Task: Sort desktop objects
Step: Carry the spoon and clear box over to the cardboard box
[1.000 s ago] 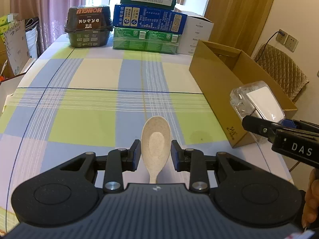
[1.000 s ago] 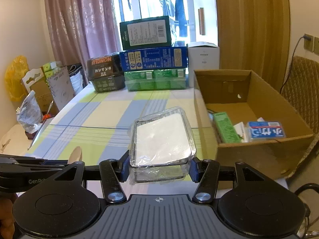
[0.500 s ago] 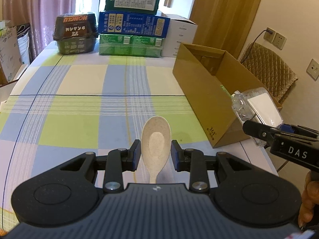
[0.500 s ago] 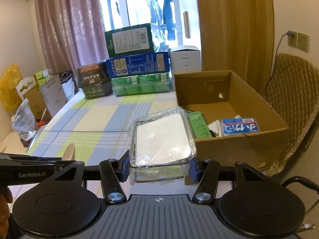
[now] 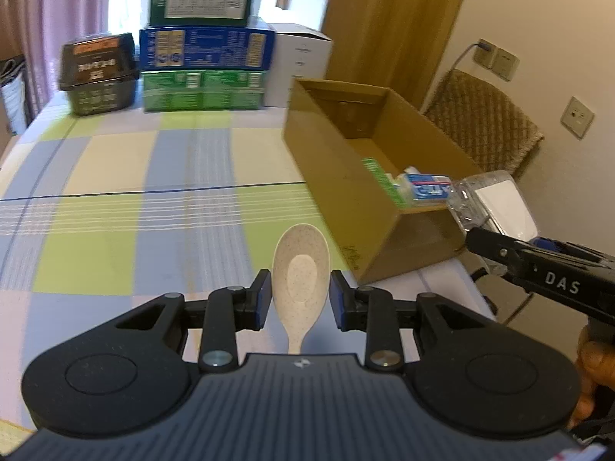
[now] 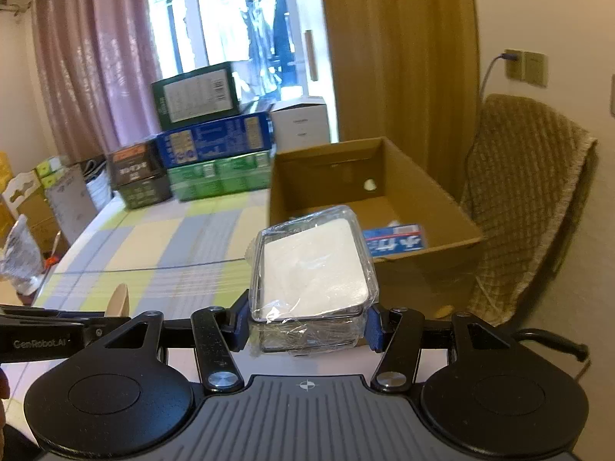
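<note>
Left claw (image 5: 300, 299): closed on a speckled cream spoon (image 5: 300, 276), bowl forward, held above the checked table (image 5: 115, 199). Cardboard box (image 5: 369, 176): open, on the table's right side, holding what look like small cartons. Right claw (image 6: 307, 324): clamped on a clear plastic-wrapped container (image 6: 313, 269), just before the box's near wall.

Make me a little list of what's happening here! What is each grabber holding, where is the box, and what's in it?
left gripper: shut on the speckled cream spoon, bowl pointing forward
right gripper: shut on the clear plastic-wrapped container, white inside
cardboard box: open, on the table's right side
inside the box: a blue-and-white packet and a green packet
table: checked cloth of green, blue and cream
far end: stacked boxes
</note>
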The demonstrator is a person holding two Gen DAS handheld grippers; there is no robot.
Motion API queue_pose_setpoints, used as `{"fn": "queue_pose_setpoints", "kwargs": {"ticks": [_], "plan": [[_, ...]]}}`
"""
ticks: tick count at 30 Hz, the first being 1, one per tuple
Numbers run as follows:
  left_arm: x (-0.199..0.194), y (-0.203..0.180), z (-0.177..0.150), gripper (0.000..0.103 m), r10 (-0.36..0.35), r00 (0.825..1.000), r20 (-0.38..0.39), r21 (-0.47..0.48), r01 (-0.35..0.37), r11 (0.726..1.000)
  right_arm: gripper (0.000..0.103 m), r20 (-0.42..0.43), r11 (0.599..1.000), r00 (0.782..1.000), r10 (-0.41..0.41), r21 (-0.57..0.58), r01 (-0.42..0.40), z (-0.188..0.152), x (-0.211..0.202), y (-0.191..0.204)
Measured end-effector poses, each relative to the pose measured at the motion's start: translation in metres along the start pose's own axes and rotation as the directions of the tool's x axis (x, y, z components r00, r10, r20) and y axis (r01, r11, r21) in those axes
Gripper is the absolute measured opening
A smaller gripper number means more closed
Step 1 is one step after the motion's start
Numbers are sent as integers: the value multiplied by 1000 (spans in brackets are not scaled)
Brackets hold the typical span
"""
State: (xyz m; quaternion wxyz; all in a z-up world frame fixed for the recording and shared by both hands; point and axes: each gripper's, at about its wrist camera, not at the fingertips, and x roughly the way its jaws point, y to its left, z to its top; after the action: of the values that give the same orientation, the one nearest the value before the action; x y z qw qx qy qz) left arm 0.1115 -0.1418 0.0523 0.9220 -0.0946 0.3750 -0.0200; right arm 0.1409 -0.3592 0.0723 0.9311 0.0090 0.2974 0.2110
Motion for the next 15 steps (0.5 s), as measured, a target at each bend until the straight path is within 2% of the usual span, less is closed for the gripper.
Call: {"fn": "queue_pose_setpoints", "kwargs": {"ticks": [9, 15], "plan": [[17, -40, 9, 27, -78, 997, -12, 35, 78, 996, 53, 10, 997, 997, -78, 25, 78, 9, -11, -38], [25, -62, 19, 27, -110, 994, -14, 56, 111, 992, 53, -5, 995, 995, -95, 30, 95, 14, -11, -54]]}}
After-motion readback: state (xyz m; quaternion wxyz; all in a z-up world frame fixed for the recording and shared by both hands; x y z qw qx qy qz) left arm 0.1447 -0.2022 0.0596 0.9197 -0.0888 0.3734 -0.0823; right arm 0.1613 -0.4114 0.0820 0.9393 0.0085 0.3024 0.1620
